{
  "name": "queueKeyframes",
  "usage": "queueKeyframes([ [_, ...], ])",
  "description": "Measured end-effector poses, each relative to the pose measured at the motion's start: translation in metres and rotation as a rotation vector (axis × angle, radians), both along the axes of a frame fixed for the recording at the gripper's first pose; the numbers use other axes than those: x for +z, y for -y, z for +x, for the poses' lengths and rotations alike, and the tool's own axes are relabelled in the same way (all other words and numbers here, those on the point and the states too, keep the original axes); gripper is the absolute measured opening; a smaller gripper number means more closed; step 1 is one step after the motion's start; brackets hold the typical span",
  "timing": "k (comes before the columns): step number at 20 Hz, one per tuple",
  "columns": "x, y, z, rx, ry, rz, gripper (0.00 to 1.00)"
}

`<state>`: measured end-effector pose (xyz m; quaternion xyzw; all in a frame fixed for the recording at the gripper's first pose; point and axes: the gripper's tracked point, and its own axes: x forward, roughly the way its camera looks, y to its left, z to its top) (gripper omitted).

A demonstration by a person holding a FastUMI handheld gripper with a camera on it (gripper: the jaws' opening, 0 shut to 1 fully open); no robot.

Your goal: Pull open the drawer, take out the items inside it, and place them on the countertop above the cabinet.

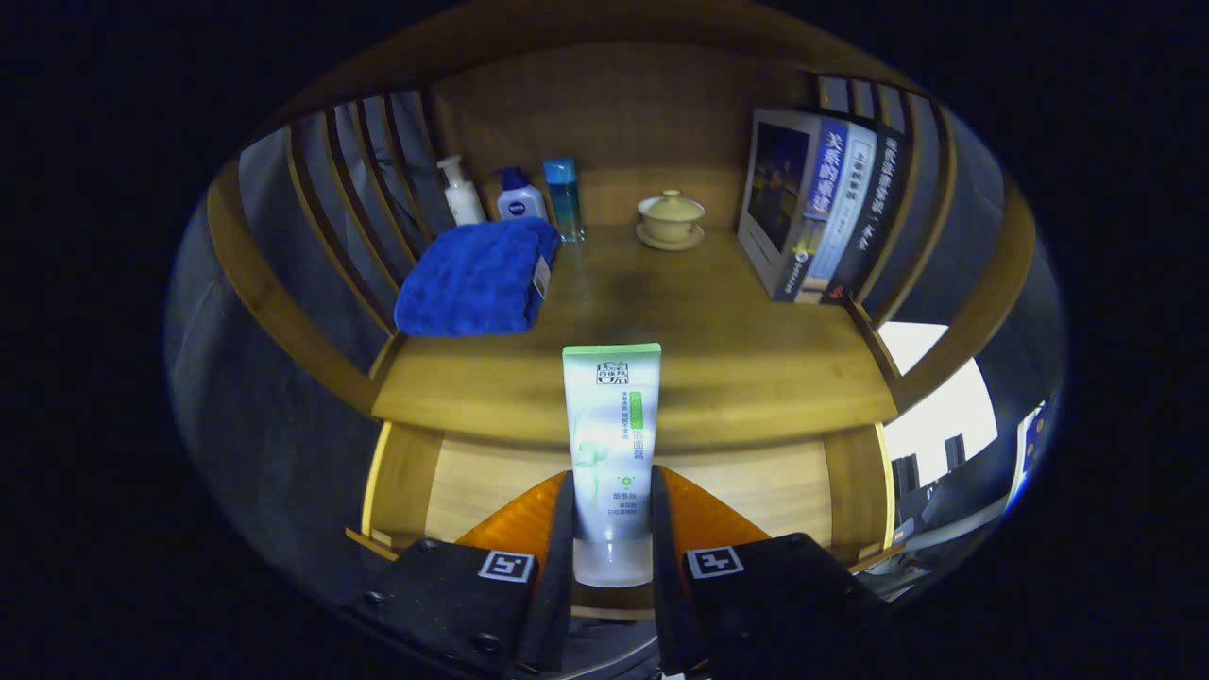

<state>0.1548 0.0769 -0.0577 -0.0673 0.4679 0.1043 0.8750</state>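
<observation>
Gripping a tube [611,444] of cleanser between both fingers of the tool [611,552], jaws narrowed onto its lower body, one finger pressed on each side. Tube held upright, flat crimped green end uppermost, translucent cap end down between the fingers [557,567]. Tube raised in front of the near edge of the wooden table [756,359] atop the cabinet; upper part overlapping that table surface, not resting on it as far as can be told. Pale wooden drawer [756,486] seen below the table edge, just behind the fingers; cannot tell from here how far pulled out.

Beyond the tool, on the table:
- folded blue towel [477,279], ahead and left, lying flat by the slatted side rail.
- white pump bottle [462,194], blue-capped pump bottle [519,196] and slim blue bottle [564,200], standing in a row behind the towel, against the back panel.
- lidded cup [671,217] on a saucer, farther ahead and slightly right, upright, apart from the bottles.
- row of books [817,212], ahead and right, standing upright, spines facing inward, close to the right slats.

Middle of the table bare wood between tube and cup.
</observation>
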Motion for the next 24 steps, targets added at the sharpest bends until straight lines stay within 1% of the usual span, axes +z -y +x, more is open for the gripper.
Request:
queueKeyframes([
  [2,0.004,-0.002,0.025,0.003,0.025,-0.039,0.45],
  [5,0.002,-0.011,0.070,-0.023,0.065,-0.062,0.45],
  [11,-0.018,-0.014,0.132,-0.056,0.113,-0.106,0.45],
  [13,-0.025,-0.011,0.141,-0.080,0.114,-0.119,0.45],
  [15,-0.030,-0.008,0.145,-0.087,0.117,-0.121,0.46],
  [19,-0.030,-0.013,0.145,-0.103,0.141,-0.079,0.51],
  [21,-0.022,-0.015,0.147,-0.112,0.181,-0.050,0.56],
  [24,-0.003,-0.009,0.151,-0.107,0.257,-0.062,0.67],
])
